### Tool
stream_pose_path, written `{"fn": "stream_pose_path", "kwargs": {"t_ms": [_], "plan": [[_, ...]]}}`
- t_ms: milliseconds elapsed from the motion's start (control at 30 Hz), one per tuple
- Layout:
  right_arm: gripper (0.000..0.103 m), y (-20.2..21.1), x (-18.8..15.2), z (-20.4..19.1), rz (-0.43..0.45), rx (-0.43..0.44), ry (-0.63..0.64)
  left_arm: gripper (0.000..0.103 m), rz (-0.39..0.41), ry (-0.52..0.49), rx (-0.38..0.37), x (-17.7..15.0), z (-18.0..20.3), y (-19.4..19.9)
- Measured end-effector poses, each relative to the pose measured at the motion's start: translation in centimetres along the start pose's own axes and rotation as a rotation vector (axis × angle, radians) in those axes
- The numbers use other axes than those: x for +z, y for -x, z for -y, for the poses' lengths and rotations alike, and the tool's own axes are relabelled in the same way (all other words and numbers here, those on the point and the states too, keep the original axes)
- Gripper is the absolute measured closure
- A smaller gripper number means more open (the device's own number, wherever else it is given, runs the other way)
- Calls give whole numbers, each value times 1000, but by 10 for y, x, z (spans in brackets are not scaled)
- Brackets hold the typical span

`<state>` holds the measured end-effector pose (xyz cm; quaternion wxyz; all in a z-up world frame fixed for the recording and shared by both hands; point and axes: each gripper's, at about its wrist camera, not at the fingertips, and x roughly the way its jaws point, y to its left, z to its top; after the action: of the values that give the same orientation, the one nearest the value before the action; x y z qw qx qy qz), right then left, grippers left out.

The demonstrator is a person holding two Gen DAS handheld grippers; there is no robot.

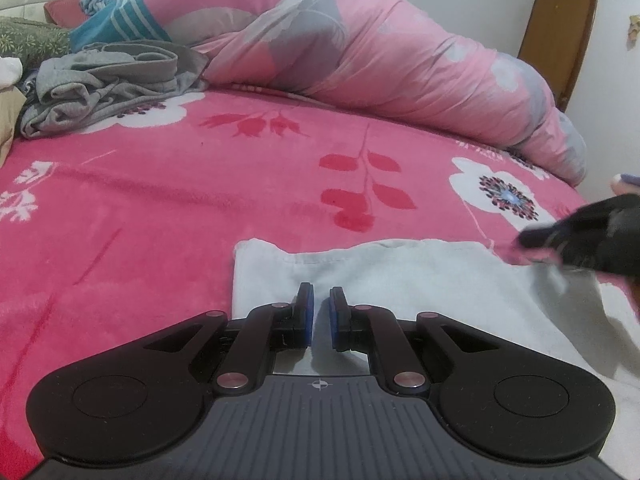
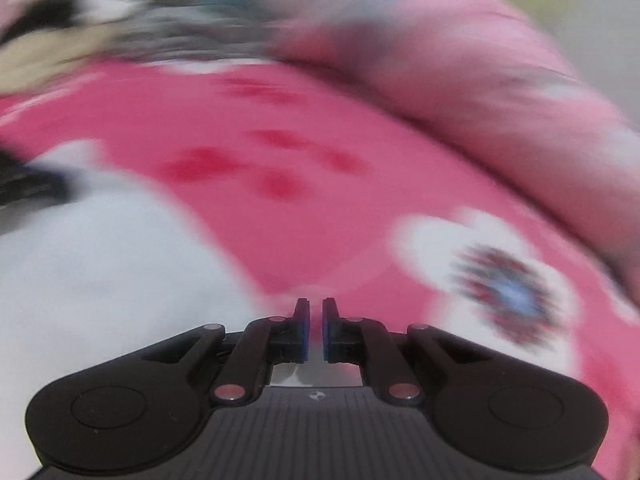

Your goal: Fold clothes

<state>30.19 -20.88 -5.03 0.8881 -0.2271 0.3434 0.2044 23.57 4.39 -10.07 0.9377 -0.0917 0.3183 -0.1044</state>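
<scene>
Resting over white garment: left gripper

Fuzzy fleece blanket, matt tongs

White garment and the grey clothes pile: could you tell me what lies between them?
Only bare pink floral blanket between white garment and grey pile, per the left wrist view.

A pale white garment lies flat and folded on the pink floral bedspread.
</scene>
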Motion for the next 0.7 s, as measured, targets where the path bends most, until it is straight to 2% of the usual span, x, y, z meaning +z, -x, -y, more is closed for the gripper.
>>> {"fn": "stream_pose_path", "kwargs": {"t_ms": [67,133,233,300,367,433,500,567,600,633,700], "plan": [[97,23,-5,23,43,0,-74,94,-1,-2,2,0,1,-1],[97,45,-15,28,77,29,-82,93,-1,-10,8,0,2,-1],[97,62,-34,17,96,147,-26,93,0,-16,11,-1,3,-2],[97,62,-46,2,84,198,50,92,1,-20,13,-1,3,-2],[97,52,-53,-5,55,209,75,92,1,-13,8,-1,2,-2],[97,39,-59,0,12,162,69,92,2,-3,0,-1,0,-2],[97,30,-65,17,3,30,61,92,0,4,-5,-1,-1,-3],[97,29,-66,37,-17,-90,1,92,-1,7,-8,-1,-2,-4],[96,33,-66,44,-5,-107,-30,92,-1,6,-8,-1,-1,-4],[96,40,-65,47,25,-87,-54,92,-1,3,-7,-1,-1,-4],[96,51,-63,40,79,4,-52,92,0,0,-6,-1,-1,-5]]}}
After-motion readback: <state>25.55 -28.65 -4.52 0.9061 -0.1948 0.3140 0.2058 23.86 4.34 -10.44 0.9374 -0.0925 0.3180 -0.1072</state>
